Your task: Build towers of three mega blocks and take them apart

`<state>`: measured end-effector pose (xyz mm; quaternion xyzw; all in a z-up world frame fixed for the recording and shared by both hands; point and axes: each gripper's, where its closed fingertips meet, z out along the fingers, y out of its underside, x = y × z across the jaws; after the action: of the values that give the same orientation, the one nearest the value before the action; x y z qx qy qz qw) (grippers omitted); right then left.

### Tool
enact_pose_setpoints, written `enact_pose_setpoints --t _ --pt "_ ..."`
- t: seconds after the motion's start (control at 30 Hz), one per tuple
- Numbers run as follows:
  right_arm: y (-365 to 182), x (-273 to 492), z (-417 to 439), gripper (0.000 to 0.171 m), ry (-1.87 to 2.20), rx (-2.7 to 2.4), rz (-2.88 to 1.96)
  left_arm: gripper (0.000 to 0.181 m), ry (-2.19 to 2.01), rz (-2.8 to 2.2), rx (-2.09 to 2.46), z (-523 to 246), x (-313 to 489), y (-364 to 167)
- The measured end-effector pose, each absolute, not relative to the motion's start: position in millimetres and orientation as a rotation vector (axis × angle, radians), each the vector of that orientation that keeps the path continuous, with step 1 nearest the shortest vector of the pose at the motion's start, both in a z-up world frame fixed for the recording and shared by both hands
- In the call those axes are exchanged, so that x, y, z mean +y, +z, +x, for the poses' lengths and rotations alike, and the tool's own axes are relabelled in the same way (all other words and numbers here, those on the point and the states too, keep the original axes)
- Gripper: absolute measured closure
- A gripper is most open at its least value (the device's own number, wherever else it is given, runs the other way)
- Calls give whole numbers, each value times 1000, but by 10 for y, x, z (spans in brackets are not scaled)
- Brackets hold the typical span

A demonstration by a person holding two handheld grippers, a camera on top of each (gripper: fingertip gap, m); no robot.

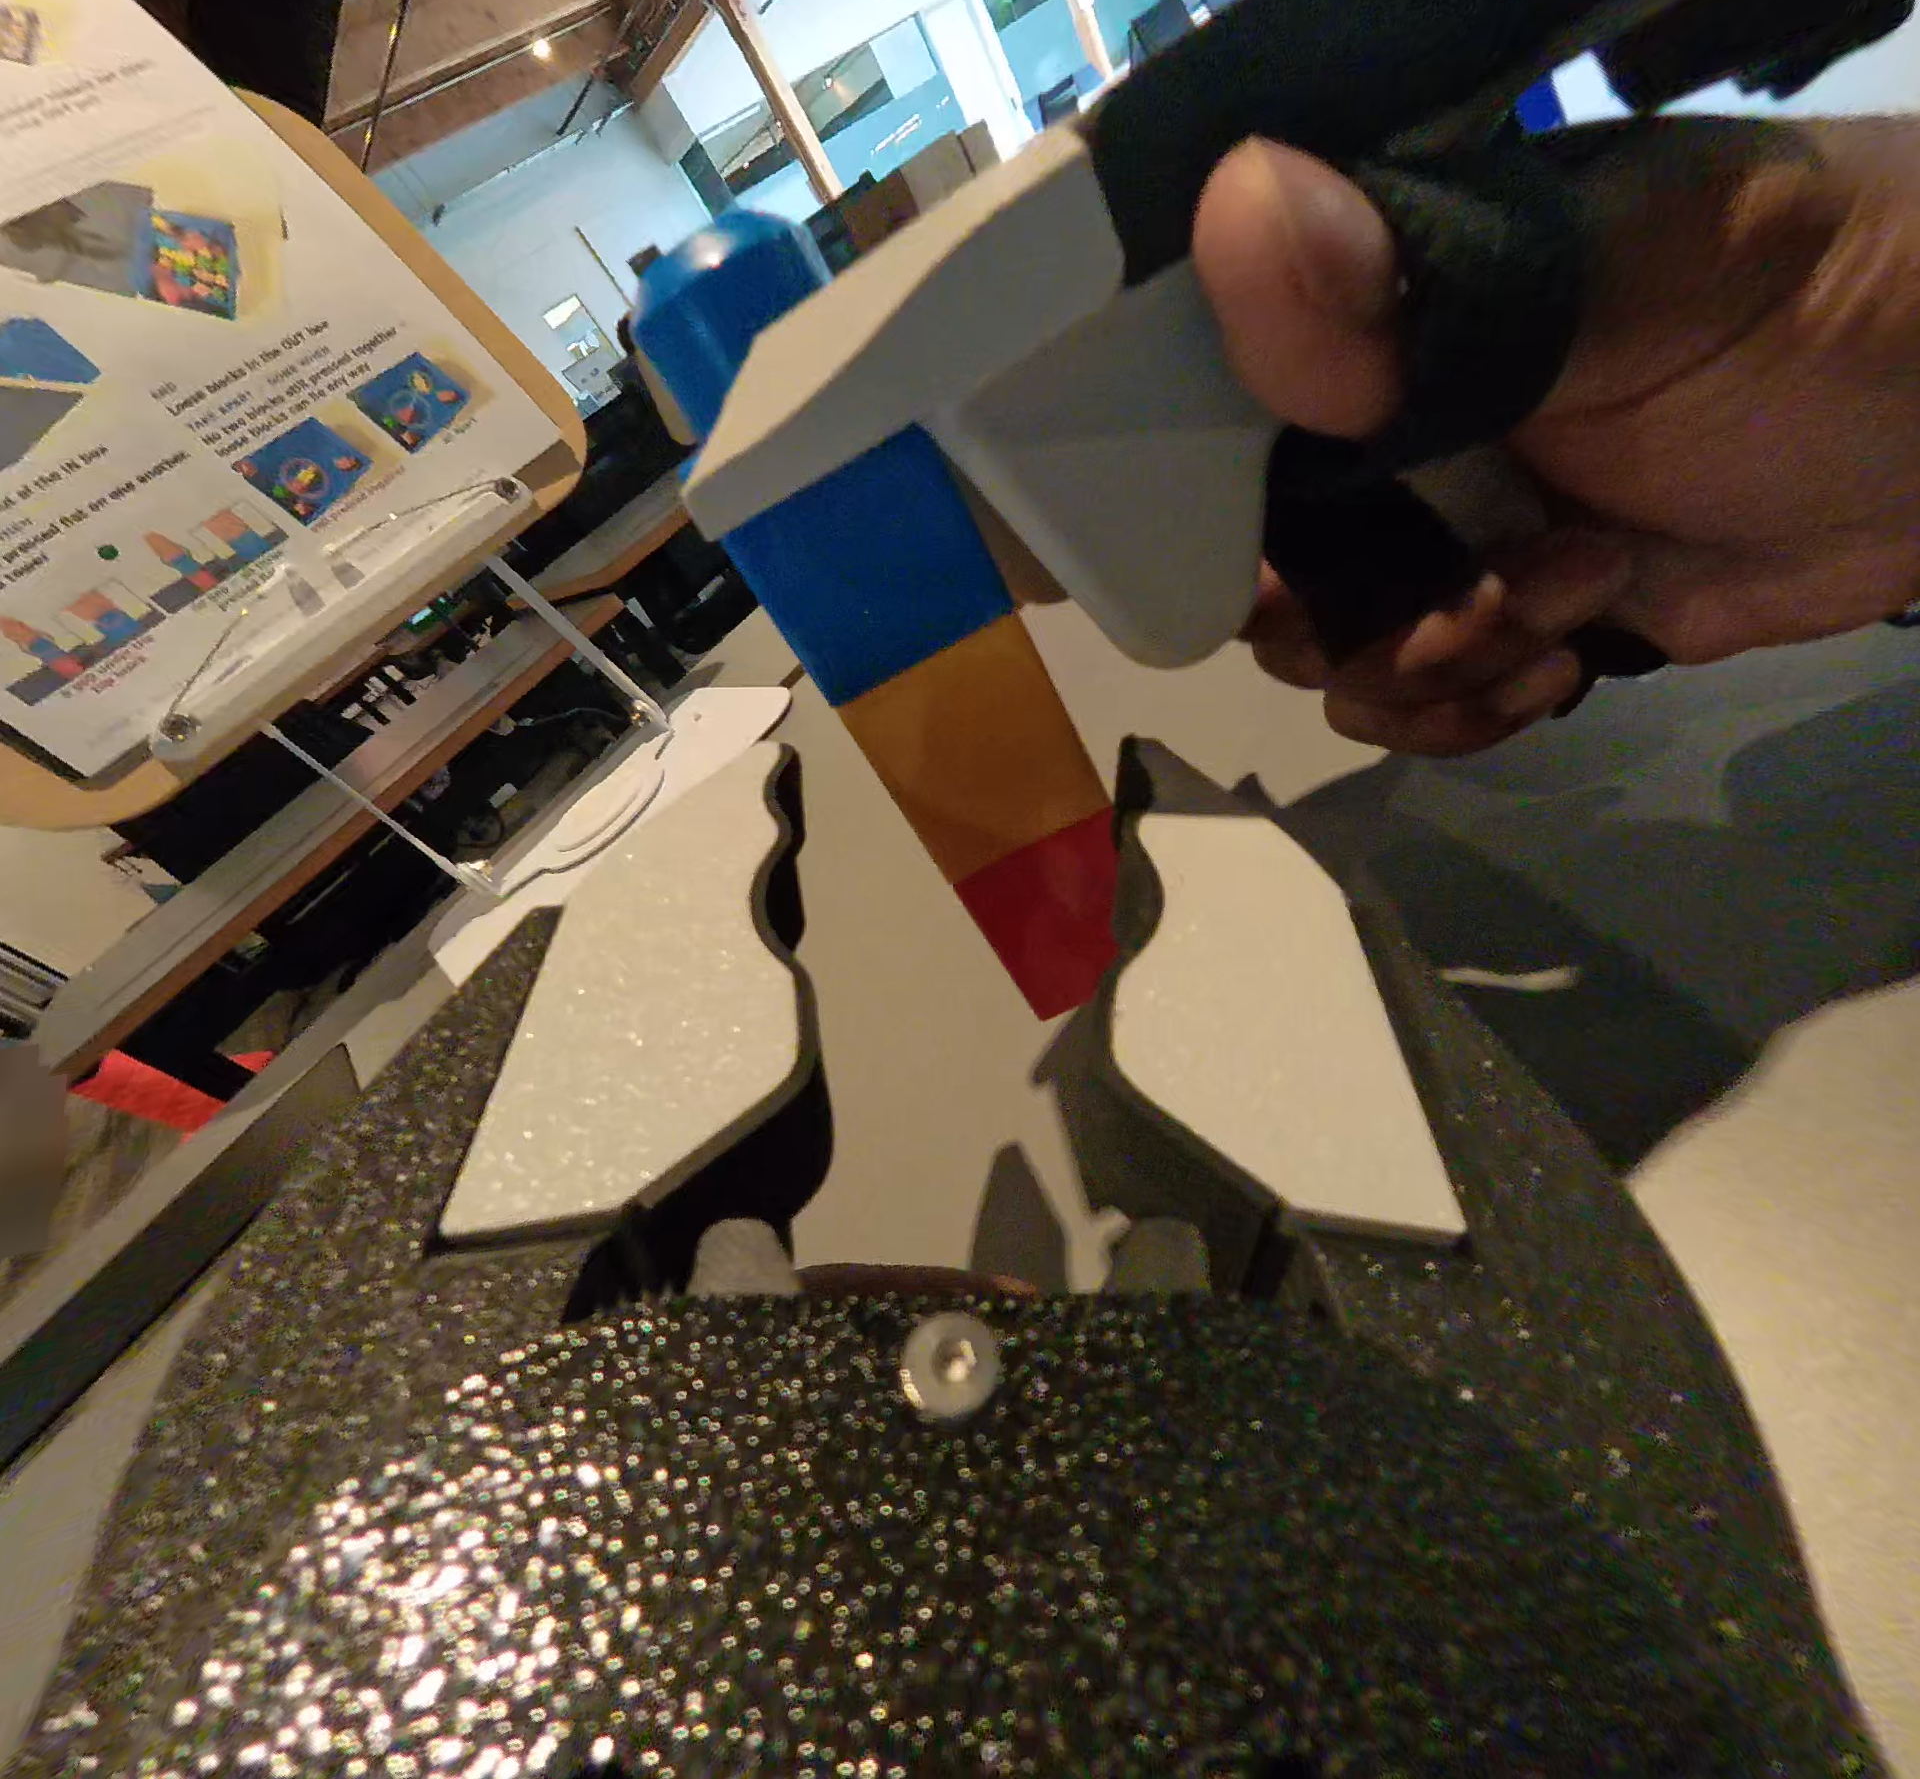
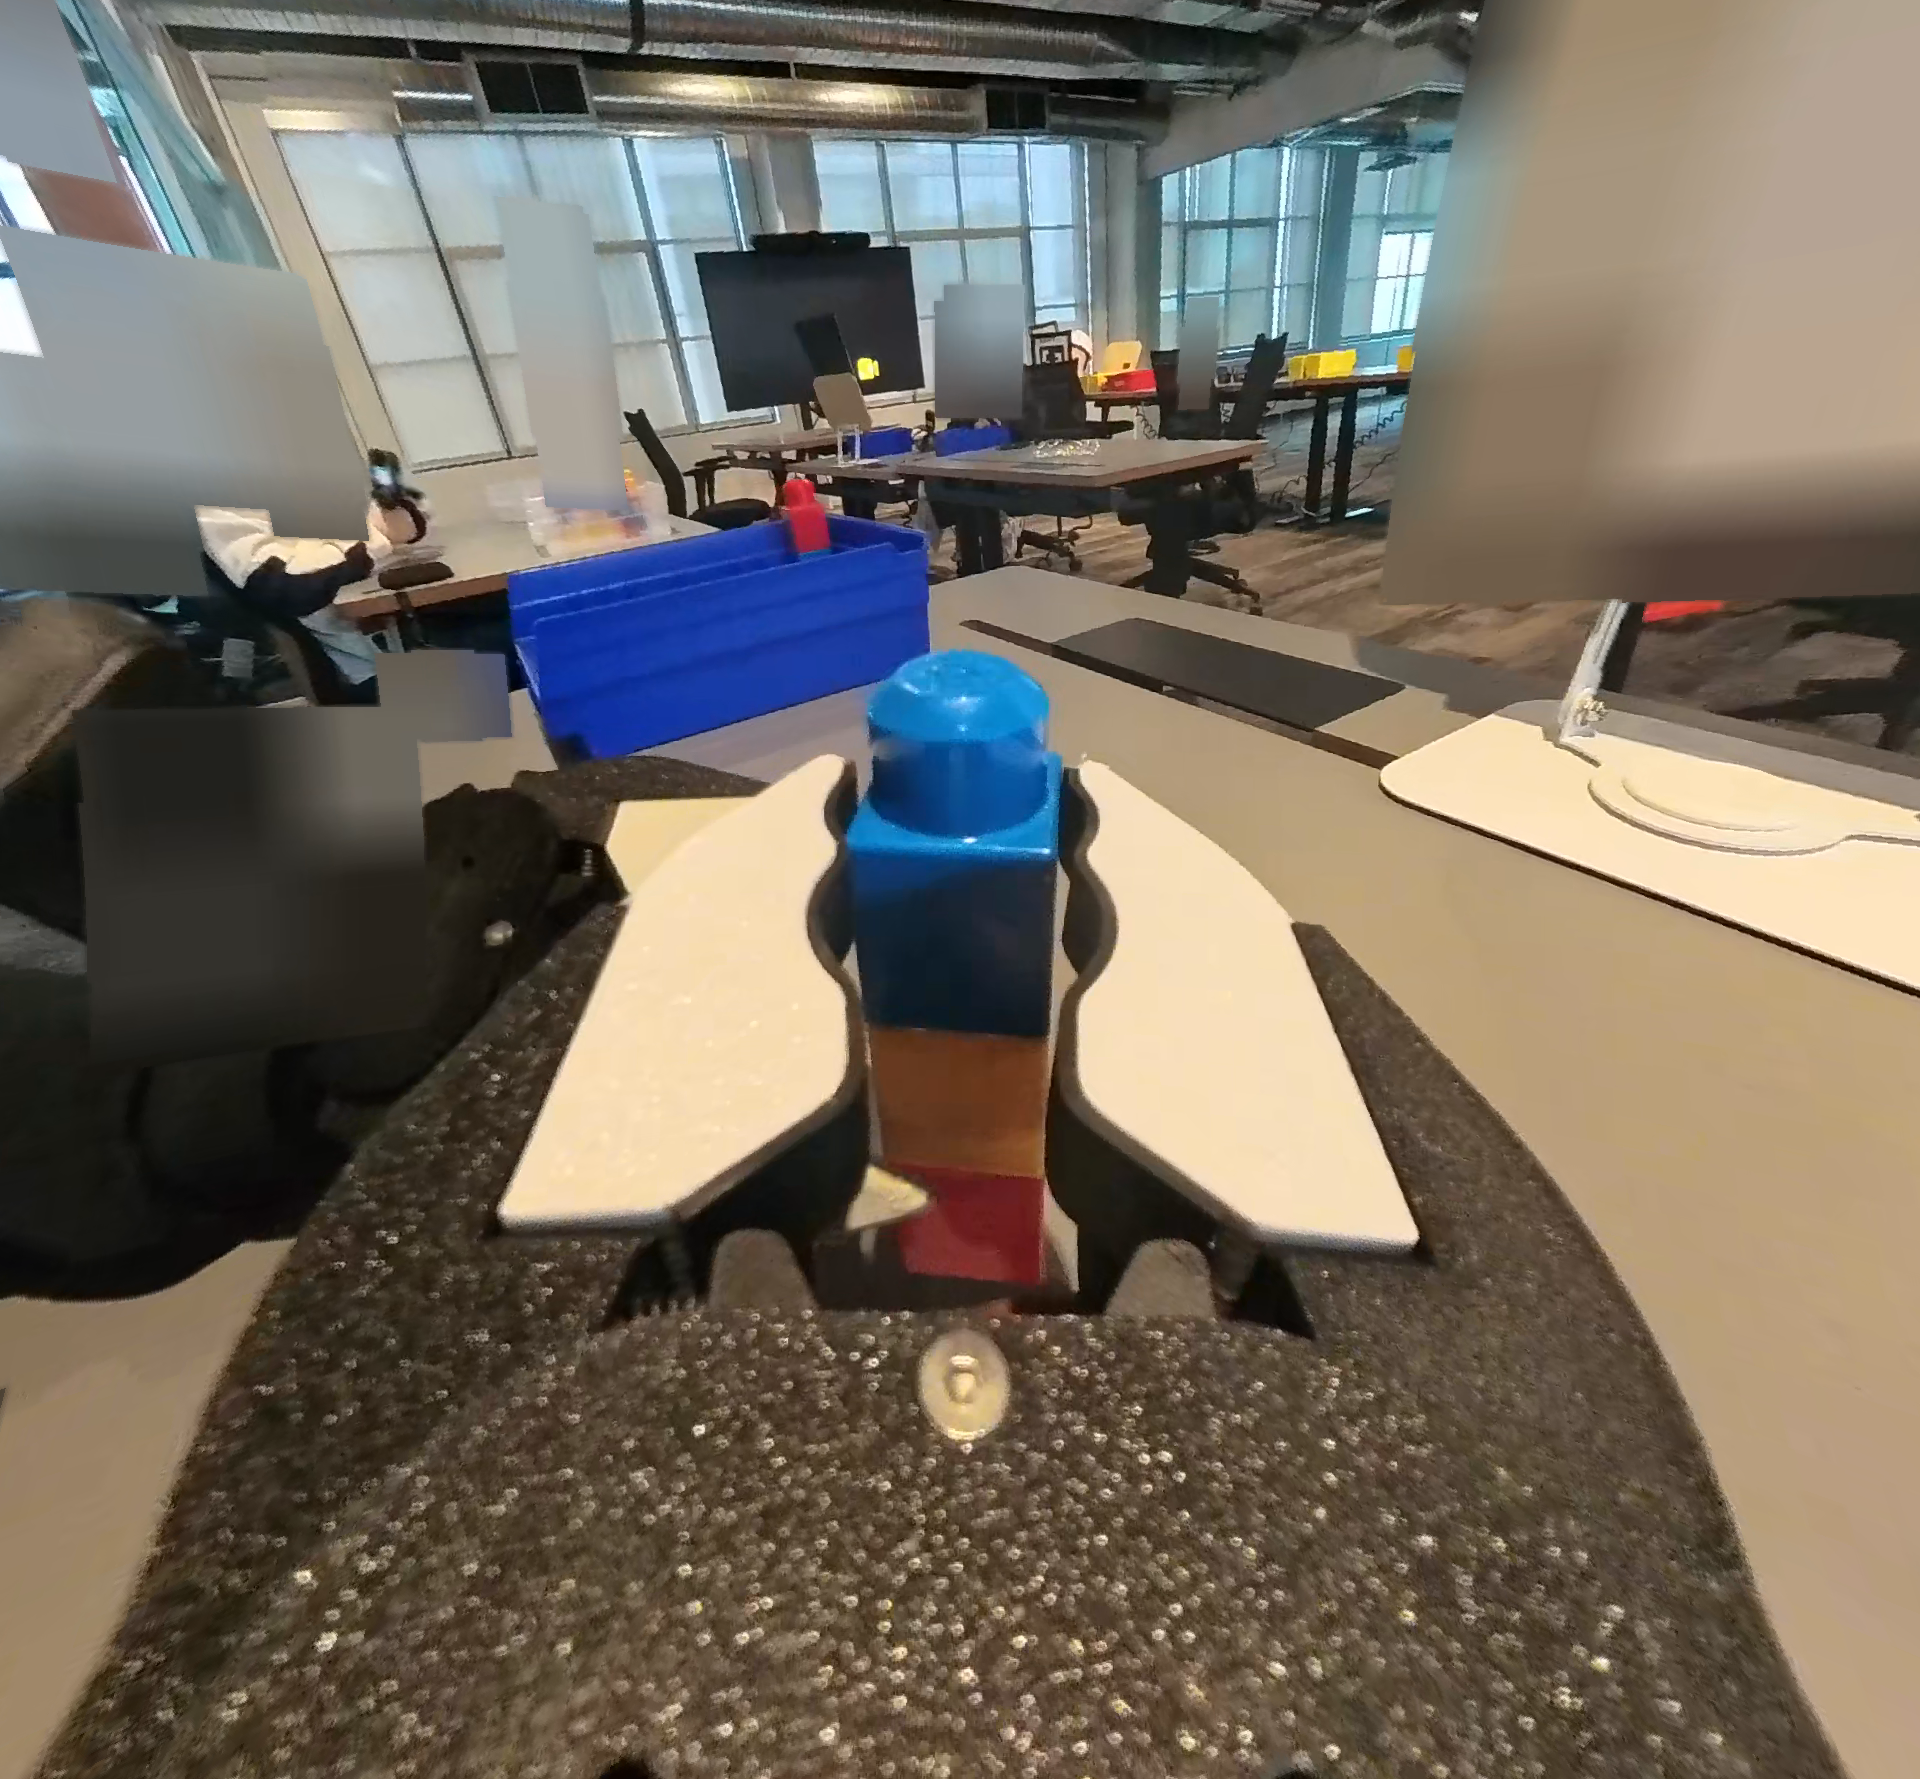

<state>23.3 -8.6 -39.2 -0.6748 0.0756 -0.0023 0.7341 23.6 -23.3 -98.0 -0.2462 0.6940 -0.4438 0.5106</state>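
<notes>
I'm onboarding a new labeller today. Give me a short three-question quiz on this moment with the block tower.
1. From top to bottom, what colours make up the tower?
2. True or false: the right gripper is shut on the blue block.
3. The left gripper is: A) shut on the orange block, B) open with the red block between its fingers, C) away from the tower.

Key
1. Blue, orange, red.
2. True.
3. B; one finger lies against the red block, while the other finger stands clear of it.
</notes>
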Motion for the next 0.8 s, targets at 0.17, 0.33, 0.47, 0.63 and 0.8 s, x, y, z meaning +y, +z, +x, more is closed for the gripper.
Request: enact_pose_setpoints --t 0.17,0.33,0.47,0.63,0.8 --pt "-351 -87 241 134 -58 182 -1464 124 -1113 -684 1654 232 -213 -945" --pt "-273 -80 176 134 -27 196 -1413 125 -1068 -707 1671 262 -231 -1003" --pt "-277 -39 111 134 -2 187 -1411 138 -1039 -728 1655 277 -199 -1003" --pt "-313 -47 138 135 -64 160 -1480 143 -943 -715 1636 285 -46 -975" --pt "-423 -2 133 126 -59 157 -1556 143 -874 -699 1611 285 28 -932"
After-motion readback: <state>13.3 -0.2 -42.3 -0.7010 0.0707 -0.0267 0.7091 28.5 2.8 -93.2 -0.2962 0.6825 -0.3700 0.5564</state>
